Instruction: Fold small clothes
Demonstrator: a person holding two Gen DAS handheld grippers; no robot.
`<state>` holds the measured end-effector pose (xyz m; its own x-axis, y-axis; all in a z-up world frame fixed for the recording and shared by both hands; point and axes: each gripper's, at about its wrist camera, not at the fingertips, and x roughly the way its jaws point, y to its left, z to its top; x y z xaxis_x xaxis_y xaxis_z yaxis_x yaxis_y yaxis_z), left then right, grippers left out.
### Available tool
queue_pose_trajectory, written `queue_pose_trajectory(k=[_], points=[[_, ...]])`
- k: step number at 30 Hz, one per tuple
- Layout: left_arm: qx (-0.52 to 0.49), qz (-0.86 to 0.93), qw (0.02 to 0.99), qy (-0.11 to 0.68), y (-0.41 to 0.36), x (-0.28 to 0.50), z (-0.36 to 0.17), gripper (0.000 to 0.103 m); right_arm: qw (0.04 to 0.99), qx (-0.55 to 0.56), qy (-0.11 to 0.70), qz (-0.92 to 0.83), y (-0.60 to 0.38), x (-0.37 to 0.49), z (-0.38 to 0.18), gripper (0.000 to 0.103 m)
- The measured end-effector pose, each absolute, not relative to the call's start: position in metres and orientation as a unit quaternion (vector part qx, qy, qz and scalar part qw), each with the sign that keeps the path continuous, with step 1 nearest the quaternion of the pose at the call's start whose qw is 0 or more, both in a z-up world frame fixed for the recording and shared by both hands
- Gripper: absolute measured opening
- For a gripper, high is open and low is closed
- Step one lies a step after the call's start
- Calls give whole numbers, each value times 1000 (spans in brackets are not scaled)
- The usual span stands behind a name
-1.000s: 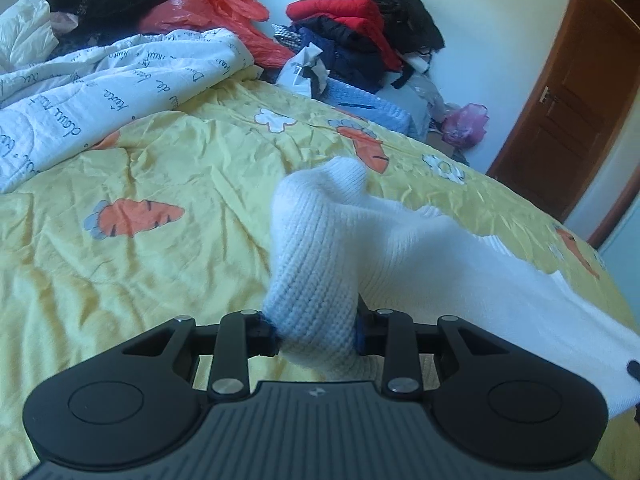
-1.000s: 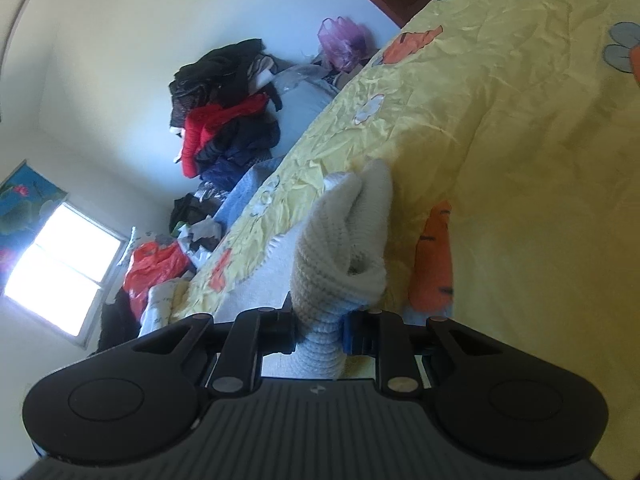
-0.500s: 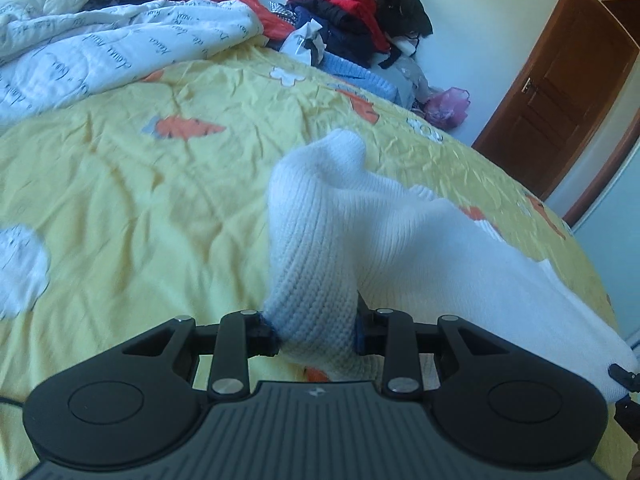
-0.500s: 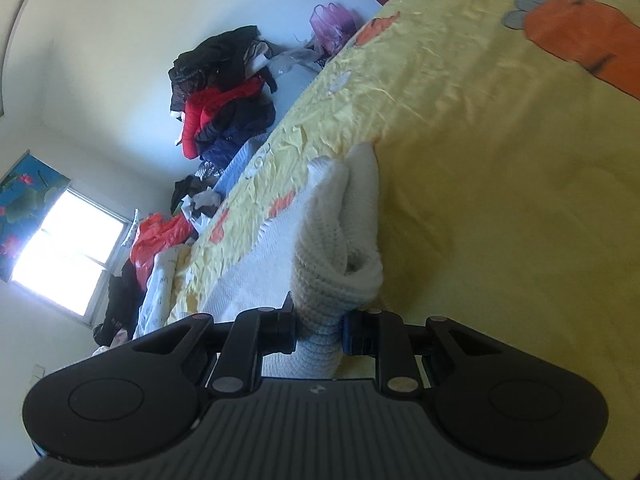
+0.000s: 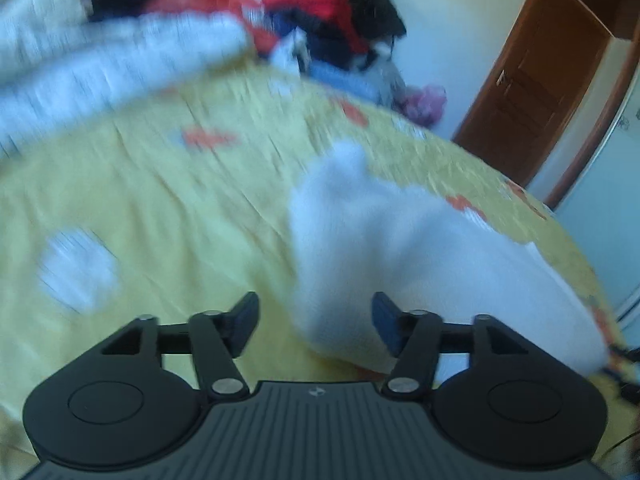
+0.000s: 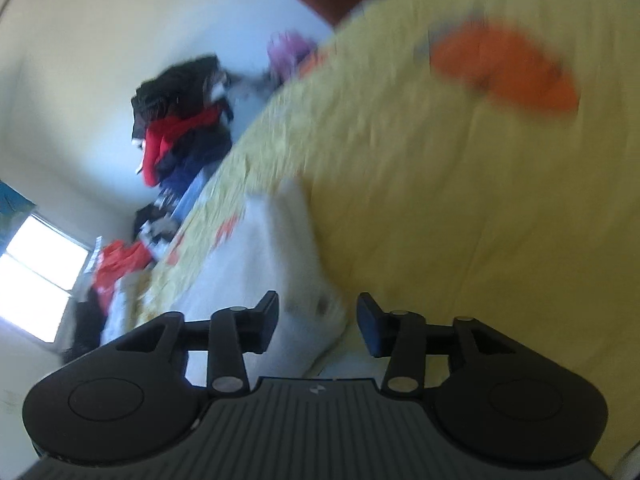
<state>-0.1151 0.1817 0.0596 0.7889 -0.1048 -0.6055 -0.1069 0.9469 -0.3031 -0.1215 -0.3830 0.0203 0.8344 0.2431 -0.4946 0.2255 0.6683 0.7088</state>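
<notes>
My left gripper and my right gripper are both opening, pads clear of the white knitted garment between them, letting it settle at lower centre on the yellow carrot-printed bedsheet for folding.

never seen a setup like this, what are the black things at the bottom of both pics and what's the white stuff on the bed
Those black parts are two hand-held grippers, one in each of a person's hands. Each carries a wide-angle camera looking forward along its two fingers, so one picture is from the left gripper and the other from the right gripper. On the yellow carrot-print bedsheet lies a white knitted garment, the piece being folded. A bunched end of it sits between each pair of fingers, but both sets of jaws are opening and the pads no longer press it, so it is being let go. Both pictures are blurred. A pile of dark and red clothes sits beyond the bed.
</notes>
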Motion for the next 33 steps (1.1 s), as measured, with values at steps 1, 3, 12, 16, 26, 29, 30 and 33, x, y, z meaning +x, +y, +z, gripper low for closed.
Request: queue_pose_trajectory(k=[1, 3, 12, 16, 26, 29, 30, 33], points=[[-153, 17, 939, 307, 188, -119, 67, 74, 876, 391, 283, 4, -386, -118, 27, 47], [-132, 43, 950, 280, 196, -116, 80, 79, 898, 341, 278, 10, -384, -100, 45, 47], [-113, 37, 960, 252, 168, 11, 82, 79, 934, 131, 311, 119, -325, 65, 77, 77], [-96, 27, 945, 311, 147, 69, 57, 79, 916, 97, 369, 123, -313, 121, 52, 74], [-28, 15, 920, 391, 121, 123, 34, 18, 910, 87, 375, 156, -297, 137, 37, 13], [-65, 51, 926, 369, 137, 127, 33, 13, 924, 133, 338, 124, -320, 136, 42, 12], [-72, 67, 920, 379, 140, 131, 26, 13, 919, 148, 349, 108, -328, 140, 34, 12], [-46, 80, 925, 368, 133, 128, 16, 14, 910, 144, 377, 95, -326, 142, 11, 12]])
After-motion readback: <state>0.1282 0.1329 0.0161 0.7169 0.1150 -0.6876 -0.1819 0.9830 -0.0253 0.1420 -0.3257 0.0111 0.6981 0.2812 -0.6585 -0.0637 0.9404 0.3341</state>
